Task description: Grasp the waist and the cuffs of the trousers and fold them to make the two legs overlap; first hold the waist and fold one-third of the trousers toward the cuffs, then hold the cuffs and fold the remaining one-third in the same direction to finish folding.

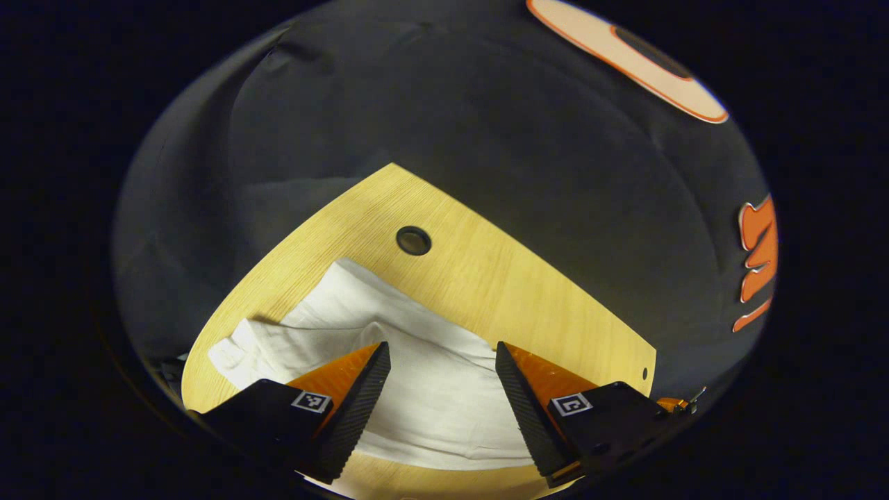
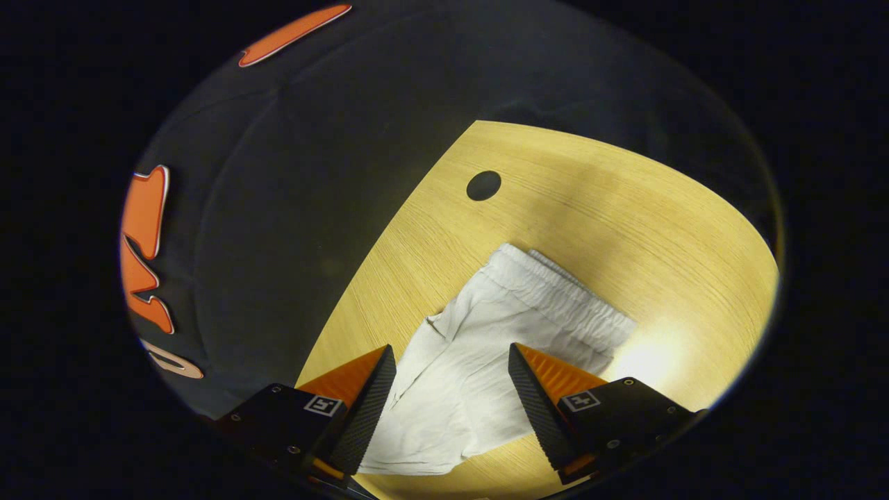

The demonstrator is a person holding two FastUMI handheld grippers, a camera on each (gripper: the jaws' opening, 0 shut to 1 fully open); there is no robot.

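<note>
Left gripper view, lower left of frame: a bunched end of the white trousers point(image 1: 389, 347) lying crumpled on the wooden table point(image 1: 486, 278), near the table's left edge. Lower centre: left gripper point(image 1: 443, 357) released, fingers spread wide, hovering above the cloth with nothing between the pads; fabric visible in the gap, layered in soft folds. Whether the tips touch the cloth cannot be told. Above centre: a round dark hole point(image 1: 414, 240) in the tabletop, just beyond the far edge of the trousers. Far lower right: a small hole near the table's edge.

Right gripper view, lower left of centre: right gripper point(image 2: 451, 357) likewise released, fingers well apart, poised over the trousers point(image 2: 486, 347) and gripping nothing. Centre: the garment spread flat on the table point(image 2: 625, 222), slanting from bottom centre up toward the right. Right of centre: the gathered elastic waist point(image 2: 562, 295) at the upper right end of the cloth, lying on the wood. Upper centre: the round hole point(image 2: 483, 185), apart from the waist. Bright glare on the wood right of the waist.
</note>
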